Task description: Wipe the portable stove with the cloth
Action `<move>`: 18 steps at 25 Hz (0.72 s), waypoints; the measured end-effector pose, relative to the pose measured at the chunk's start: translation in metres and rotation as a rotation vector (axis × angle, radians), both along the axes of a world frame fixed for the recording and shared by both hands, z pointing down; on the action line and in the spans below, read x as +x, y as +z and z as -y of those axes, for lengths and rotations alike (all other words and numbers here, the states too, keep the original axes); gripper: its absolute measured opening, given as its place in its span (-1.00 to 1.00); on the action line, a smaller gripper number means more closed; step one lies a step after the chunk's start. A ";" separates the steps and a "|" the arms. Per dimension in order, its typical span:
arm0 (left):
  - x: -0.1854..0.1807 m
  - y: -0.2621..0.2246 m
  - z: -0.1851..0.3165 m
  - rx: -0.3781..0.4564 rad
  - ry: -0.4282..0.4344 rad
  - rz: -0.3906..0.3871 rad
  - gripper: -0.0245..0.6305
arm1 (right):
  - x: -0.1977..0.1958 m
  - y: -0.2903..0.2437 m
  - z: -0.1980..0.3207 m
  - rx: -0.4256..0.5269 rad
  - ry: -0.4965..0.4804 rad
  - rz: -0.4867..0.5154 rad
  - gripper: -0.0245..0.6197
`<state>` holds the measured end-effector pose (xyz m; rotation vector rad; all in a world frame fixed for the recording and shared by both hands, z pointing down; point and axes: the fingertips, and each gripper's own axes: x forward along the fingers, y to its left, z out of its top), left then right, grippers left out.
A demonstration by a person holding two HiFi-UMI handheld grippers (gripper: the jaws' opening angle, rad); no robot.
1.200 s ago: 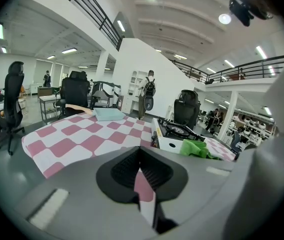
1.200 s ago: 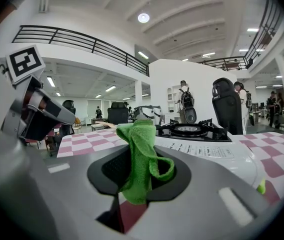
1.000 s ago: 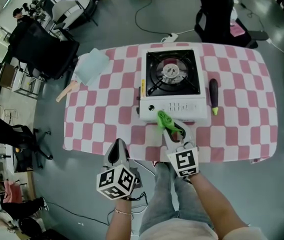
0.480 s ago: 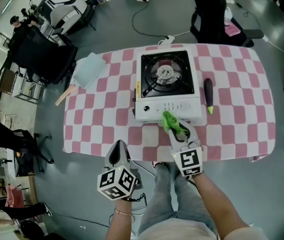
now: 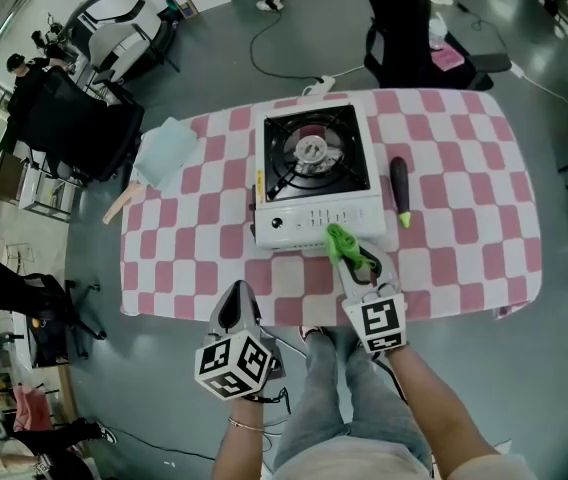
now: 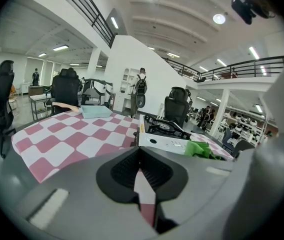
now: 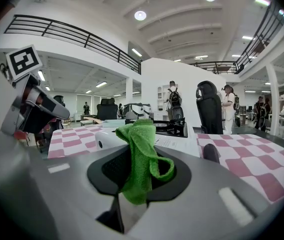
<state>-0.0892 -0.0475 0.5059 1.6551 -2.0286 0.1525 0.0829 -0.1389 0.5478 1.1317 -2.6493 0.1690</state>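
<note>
The white portable stove with a black burner stands in the middle of the pink-checked table; it also shows in the left gripper view and the right gripper view. My right gripper is shut on a green cloth, which hangs just at the stove's near edge. In the right gripper view the green cloth is pinched between the jaws. My left gripper is shut and empty, held off the table's near edge.
A dark lighter with a yellow tip lies right of the stove. A pale blue cloth and a wooden handle sit at the table's far left corner. Office chairs and a cable surround the table.
The right gripper with the green cloth has drawn slightly back from the stove's front panel to its near edge. The head view has shifted; the left gripper has stayed put.
</note>
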 end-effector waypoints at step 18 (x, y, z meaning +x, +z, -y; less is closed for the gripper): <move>0.037 0.000 0.025 -0.002 0.071 -0.022 -0.93 | 0.054 -0.001 0.010 -0.018 0.107 -0.012 -0.65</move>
